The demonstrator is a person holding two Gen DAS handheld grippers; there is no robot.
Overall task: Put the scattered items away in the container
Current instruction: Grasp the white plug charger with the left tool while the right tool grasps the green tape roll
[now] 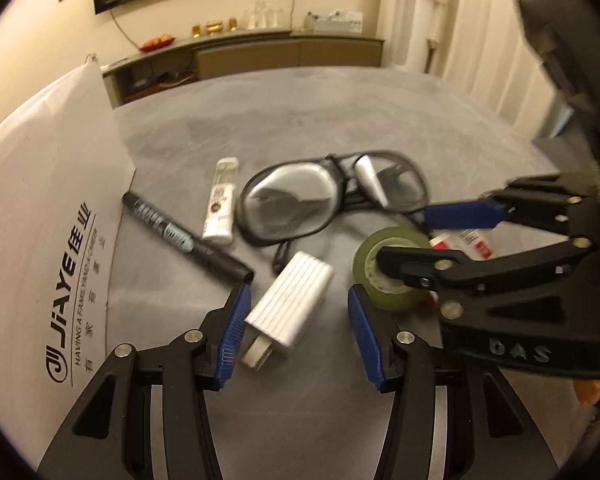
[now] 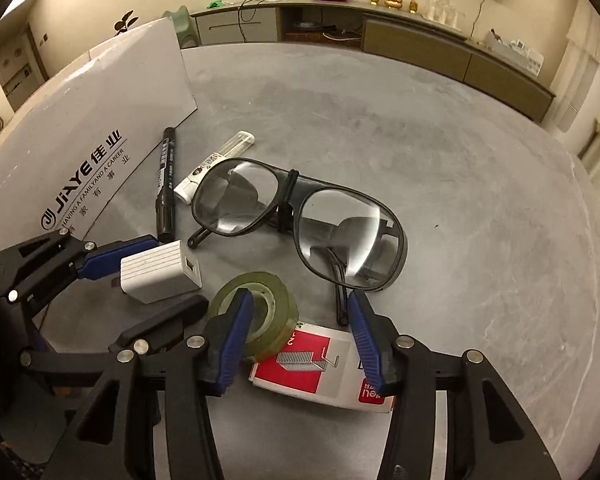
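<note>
Both our grippers hang open over the clutter.

Our left gripper point(image 1: 296, 332) straddles the white charger point(image 1: 290, 300), jaws apart; our right gripper point(image 2: 300, 344) gapes over the tape roll point(image 2: 256, 312) and staple box point(image 2: 320, 368). Beyond the charger lie goggles point(image 2: 296, 220), marker point(image 2: 166, 184), and the white box point(image 2: 88, 136).

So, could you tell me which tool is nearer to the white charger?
Left. The left tool straddles the white charger with open jaws; the right tool sits over the tape roll beside it.
</note>
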